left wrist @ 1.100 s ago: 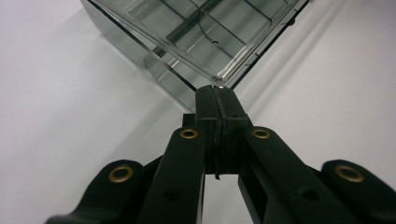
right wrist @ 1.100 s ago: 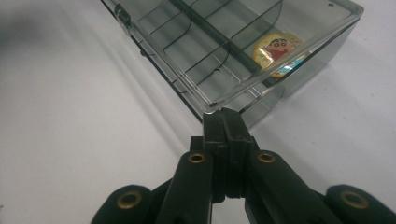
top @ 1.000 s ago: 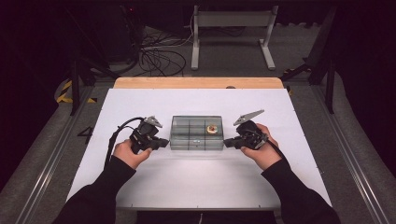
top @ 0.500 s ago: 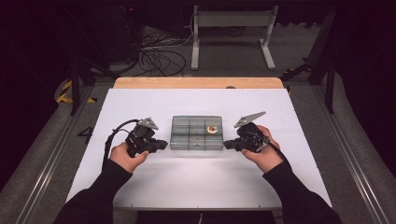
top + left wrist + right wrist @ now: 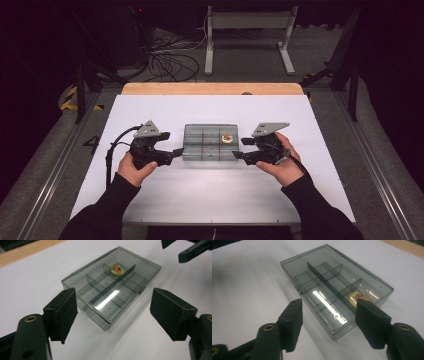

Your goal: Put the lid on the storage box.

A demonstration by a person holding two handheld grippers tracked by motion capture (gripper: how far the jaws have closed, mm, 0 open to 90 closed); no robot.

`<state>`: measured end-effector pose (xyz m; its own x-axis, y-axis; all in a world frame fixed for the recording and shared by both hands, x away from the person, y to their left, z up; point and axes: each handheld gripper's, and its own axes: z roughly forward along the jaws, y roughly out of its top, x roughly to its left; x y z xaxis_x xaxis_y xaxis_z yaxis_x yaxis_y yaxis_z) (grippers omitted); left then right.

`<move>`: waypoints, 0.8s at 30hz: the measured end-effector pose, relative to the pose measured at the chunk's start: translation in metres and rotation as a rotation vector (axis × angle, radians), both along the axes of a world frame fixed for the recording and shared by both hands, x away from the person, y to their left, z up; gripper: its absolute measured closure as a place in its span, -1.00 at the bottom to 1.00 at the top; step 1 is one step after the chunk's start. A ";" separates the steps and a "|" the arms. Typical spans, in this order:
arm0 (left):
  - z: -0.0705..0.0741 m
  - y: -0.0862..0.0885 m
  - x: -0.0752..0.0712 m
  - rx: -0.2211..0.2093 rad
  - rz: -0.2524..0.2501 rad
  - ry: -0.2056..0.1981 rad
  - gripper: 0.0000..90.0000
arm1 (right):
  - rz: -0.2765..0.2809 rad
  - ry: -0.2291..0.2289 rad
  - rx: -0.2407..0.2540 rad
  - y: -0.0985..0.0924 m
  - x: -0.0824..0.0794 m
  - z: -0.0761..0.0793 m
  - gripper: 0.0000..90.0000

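Left gripper [image 5: 176,151]: held in the person's left hand [image 5: 134,167] at the left end of the box, jaws spread apart with nothing between them, tips just beside the box's left wall.
Box [image 5: 200,142]: smoky clear plastic, lid closed, lying flat on the white table [image 5: 210,195] midway between the two grippers; dividers split it into six compartments.
Round piece [image 5: 227,138]: gold-rimmed with red on its face, lying in the far right compartment.
Right gripper [image 5: 241,148]: held in the right hand [image 5: 280,165] at the right end of the box, jaws parted and empty, tips just short of the box's right wall.
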<state>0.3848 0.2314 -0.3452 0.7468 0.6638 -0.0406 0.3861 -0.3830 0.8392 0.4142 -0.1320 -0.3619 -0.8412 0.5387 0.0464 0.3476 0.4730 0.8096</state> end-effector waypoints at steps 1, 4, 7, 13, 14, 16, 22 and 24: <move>0.000 0.000 -0.001 -0.013 0.000 -0.014 -0.57 | 0.003 -0.013 0.003 0.000 -0.001 0.001 -0.17; 0.000 0.000 -0.004 -0.033 0.006 -0.045 -0.63 | 0.010 -0.030 0.022 -0.001 -0.004 0.001 -0.21; -0.001 0.000 -0.008 -0.046 0.013 -0.072 -0.68 | 0.016 -0.045 0.029 -0.004 -0.007 0.002 -0.27; -0.001 0.004 -0.013 -0.087 0.007 -0.101 -0.70 | -0.007 -0.034 0.120 -0.013 -0.011 0.002 -0.50; -0.002 0.004 -0.014 -0.097 0.007 -0.097 -0.71 | 0.003 -0.028 0.133 -0.015 -0.011 0.002 -0.53; -0.002 0.006 -0.016 -0.096 0.009 -0.107 -0.72 | 0.030 -0.014 0.151 -0.018 -0.014 0.001 -0.58; -0.009 0.014 -0.024 -0.087 0.012 -0.140 -0.75 | 0.035 -0.023 0.175 -0.024 -0.020 -0.003 -0.60; -0.012 0.017 -0.028 -0.099 0.008 -0.146 -0.76 | 0.031 -0.032 0.177 -0.027 -0.022 -0.005 -0.60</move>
